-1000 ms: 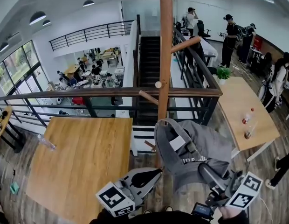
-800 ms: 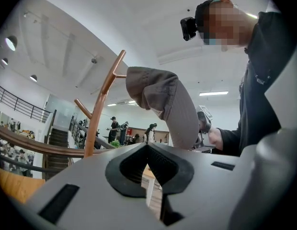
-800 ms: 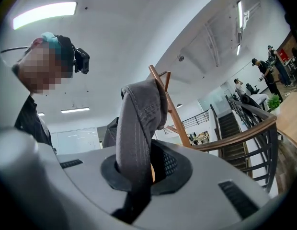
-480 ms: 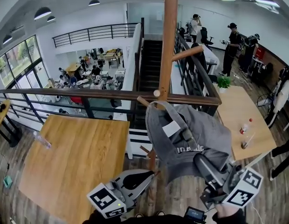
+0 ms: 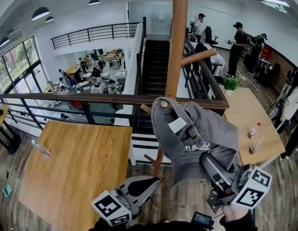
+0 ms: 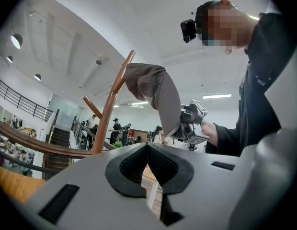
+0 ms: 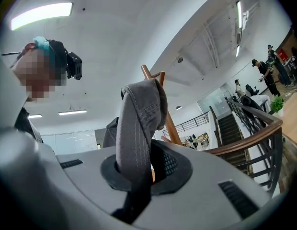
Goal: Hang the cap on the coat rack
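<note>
The wooden coat rack's pole rises at centre, with one peg pointing right. A lower peg's knob sits at the rim of the grey cap, whose back strap lies over it. My right gripper is shut on the cap's lower edge; in its own view the cap's fabric runs up from between the jaws of the right gripper toward the pole. The left gripper hangs low beside the pole, shut and empty. In the left gripper view, past the left gripper, the cap hangs off the rack.
A wooden table lies lower left, and another table with a bottle stands right. A dark railing and a staircase lie behind the rack. Several people stand at the far right.
My right gripper has lifted the cap up and toward the pole; its back strap now reaches the lower peg's knob. The left gripper has stayed low and shut.
</note>
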A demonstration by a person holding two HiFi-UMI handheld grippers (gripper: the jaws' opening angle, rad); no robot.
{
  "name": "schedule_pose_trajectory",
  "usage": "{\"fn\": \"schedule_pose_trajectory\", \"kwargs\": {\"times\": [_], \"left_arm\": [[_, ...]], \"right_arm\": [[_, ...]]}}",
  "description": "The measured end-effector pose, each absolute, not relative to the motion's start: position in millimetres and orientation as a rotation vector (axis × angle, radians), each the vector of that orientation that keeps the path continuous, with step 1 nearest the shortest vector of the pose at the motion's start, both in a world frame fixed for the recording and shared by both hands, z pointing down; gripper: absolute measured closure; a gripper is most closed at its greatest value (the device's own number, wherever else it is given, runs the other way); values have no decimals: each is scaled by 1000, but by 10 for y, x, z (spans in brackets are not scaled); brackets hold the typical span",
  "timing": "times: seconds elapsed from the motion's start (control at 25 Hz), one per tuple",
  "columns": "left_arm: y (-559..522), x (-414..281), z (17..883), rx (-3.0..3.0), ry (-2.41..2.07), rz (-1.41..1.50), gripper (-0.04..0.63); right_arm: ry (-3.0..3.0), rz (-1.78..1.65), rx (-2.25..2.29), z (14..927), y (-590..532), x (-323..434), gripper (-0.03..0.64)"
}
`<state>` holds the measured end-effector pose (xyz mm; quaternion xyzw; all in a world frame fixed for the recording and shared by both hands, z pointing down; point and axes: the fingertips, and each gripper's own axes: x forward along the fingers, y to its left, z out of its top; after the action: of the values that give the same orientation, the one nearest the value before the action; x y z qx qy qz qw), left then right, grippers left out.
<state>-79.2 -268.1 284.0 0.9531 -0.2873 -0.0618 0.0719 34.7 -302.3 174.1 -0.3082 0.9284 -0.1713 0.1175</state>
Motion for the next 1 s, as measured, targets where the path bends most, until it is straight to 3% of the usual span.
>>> {"fn": "schedule_pose_trajectory", "kwargs": {"times": [1.0], "left_arm": [[-3223, -489, 2948, 2859, -729, -177, 591]], "right_arm": [[2742, -528, -976, 1859, -3649, 346, 575]]}}
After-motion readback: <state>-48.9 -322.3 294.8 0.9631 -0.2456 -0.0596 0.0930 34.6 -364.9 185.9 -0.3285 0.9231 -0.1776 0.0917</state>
